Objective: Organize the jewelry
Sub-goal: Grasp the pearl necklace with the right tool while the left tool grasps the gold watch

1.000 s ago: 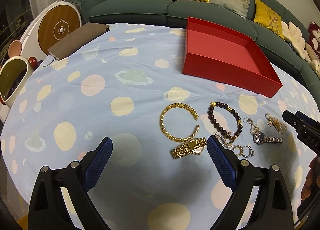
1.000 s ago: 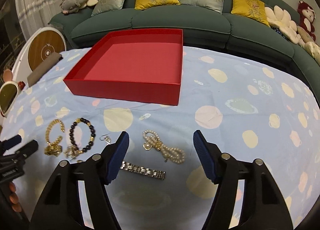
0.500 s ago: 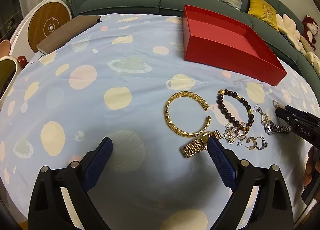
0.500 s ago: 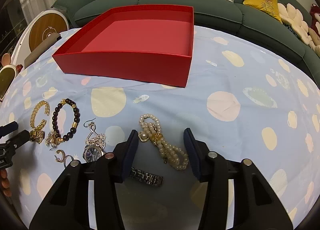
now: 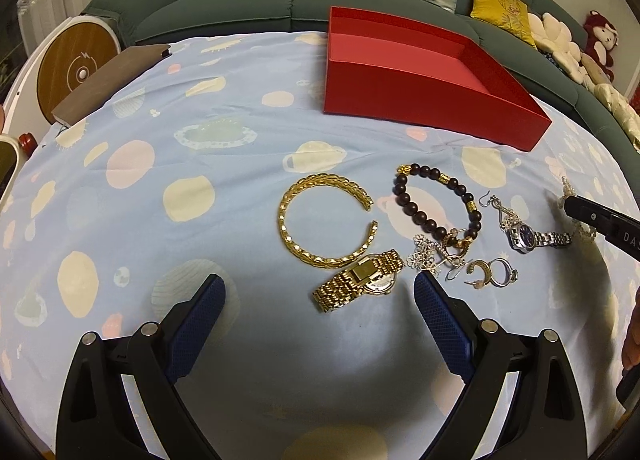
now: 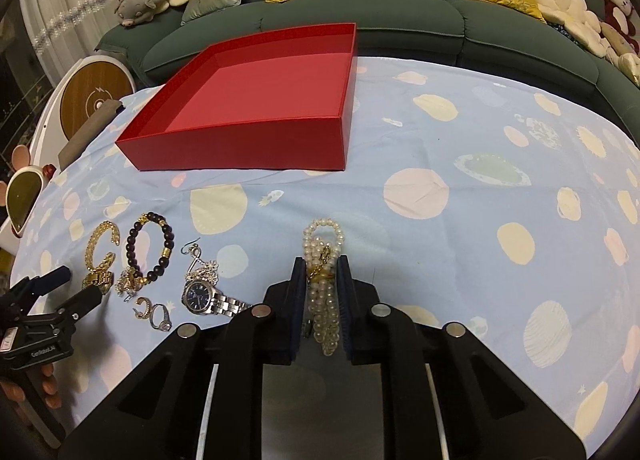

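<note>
Right wrist: jaws clasp pearl necklace on dotted blue tablecloth; left gripper agape.

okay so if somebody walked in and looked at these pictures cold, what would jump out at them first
Probably the big red box, sitting open and with nothing in it at the far side of the spotted blue cloth. Next, the right claw closed on a pearl necklace in the middle of the cloth. To its left lies a cluster of jewelry, the gold bangle and dark bead bracelet brightest, with the left claw open by a gold watch.
</note>
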### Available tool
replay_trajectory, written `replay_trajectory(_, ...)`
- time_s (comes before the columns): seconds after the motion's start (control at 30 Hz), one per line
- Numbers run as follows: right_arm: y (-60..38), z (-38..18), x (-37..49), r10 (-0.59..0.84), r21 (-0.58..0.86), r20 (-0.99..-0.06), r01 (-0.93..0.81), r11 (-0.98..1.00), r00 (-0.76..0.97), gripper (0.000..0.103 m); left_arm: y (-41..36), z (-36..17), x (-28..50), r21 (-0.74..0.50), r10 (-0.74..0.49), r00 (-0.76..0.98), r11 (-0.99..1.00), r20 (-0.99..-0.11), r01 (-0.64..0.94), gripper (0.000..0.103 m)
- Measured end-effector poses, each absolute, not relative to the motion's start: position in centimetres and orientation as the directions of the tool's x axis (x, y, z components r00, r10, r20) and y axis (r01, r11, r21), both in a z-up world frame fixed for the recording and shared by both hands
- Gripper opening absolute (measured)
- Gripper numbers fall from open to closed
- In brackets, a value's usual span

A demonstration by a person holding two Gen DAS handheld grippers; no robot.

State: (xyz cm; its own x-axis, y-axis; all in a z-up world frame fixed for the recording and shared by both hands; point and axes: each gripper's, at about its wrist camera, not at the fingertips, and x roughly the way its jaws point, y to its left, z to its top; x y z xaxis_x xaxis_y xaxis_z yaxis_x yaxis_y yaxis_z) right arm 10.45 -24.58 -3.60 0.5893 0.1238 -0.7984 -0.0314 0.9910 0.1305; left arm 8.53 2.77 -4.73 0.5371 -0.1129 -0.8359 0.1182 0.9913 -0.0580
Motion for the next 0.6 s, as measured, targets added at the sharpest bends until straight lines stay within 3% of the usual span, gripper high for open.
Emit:
replay_trajectory(0.03,-24.6,-3.4,10.2,0.129,0.137,-0.795,-0.032,0.99,0.593,0.015,2.6,-4.8,8.5,-0.064,-0.121,0.537,0.99,-0.835,0.125,0.091)
replay_trajectory(0.07,-24.6,-3.2,9.9,0.137,0.145,-0.793,-0.034,0.989,0.594,0.015,2.4,-4.8,8.5,-0.074,-0.135,0.534,0.988,-0.835,0.135,0.081)
replay_trajectory(0.13,-24.4,-2.9,9.5,0.152,0.159,-0.791,-0.04,0.986,0.592,0.015,2.0,-4.9,8.5,-0.067,-0.135,0.538,0.987,-0.832,0.145,0.075)
replay_trajectory(0.33,-23.8,-2.2,8.9,0.172,0.167,-0.783,-0.065,0.984,0.597,0.015,1.0,-4.6,7.8,-0.084,-0.178,0.542,0.977,-0.821,0.194,0.041)
replay_trajectory(0.4,-23.7,-2.0,8.8,0.175,0.171,-0.782,-0.065,0.983,0.599,0.015,0.9,-4.6,7.6,-0.093,-0.195,0.537,0.973,-0.821,0.211,0.014)
replay_trajectory(0.6,-23.1,-1.4,8.4,0.183,0.175,-0.772,-0.073,0.982,0.609,0.015,0.8,-4.0,7.2,-0.146,-0.247,0.522,0.963,-0.817,0.228,0.009)
